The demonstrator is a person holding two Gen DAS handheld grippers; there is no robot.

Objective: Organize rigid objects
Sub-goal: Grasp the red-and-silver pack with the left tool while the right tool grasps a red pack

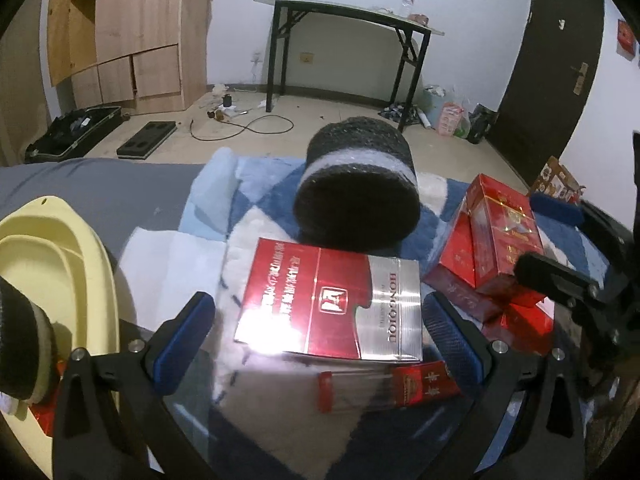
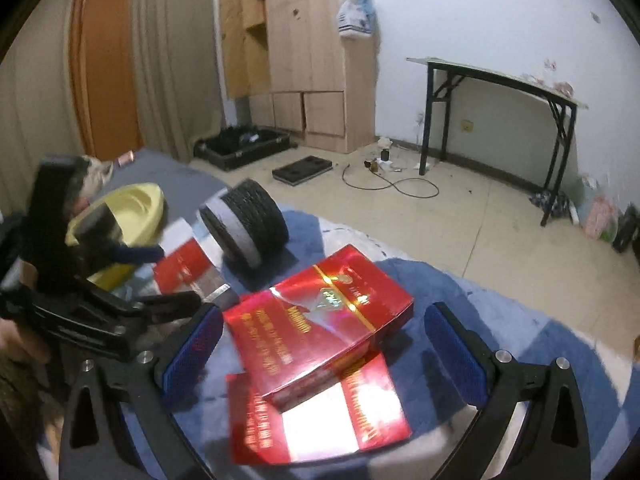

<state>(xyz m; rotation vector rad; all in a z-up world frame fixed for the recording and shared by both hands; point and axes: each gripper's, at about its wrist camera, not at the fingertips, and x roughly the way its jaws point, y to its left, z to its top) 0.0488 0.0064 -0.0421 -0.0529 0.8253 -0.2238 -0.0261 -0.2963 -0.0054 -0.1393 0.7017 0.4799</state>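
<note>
A red and silver box (image 1: 332,304) lies flat on a blue and white blanket (image 1: 208,216), between the spread fingers of my open left gripper (image 1: 320,328). A clear tube with red ends (image 1: 384,390) lies just in front of it. A black and grey cylinder (image 1: 356,196) stands behind the box. In the right wrist view my open right gripper (image 2: 324,344) straddles a red box (image 2: 320,320) that rests tilted on another flat red box (image 2: 320,420). These stacked red boxes also show in the left wrist view (image 1: 496,236). The cylinder (image 2: 248,220) lies beyond them.
A pale yellow tub (image 1: 52,280) sits at the left on the grey bed sheet (image 1: 100,188). Beyond the bed are a bare floor with a cable (image 1: 248,124), a black case (image 1: 76,128), a wooden wardrobe (image 1: 132,32) and a black folding table (image 1: 348,16).
</note>
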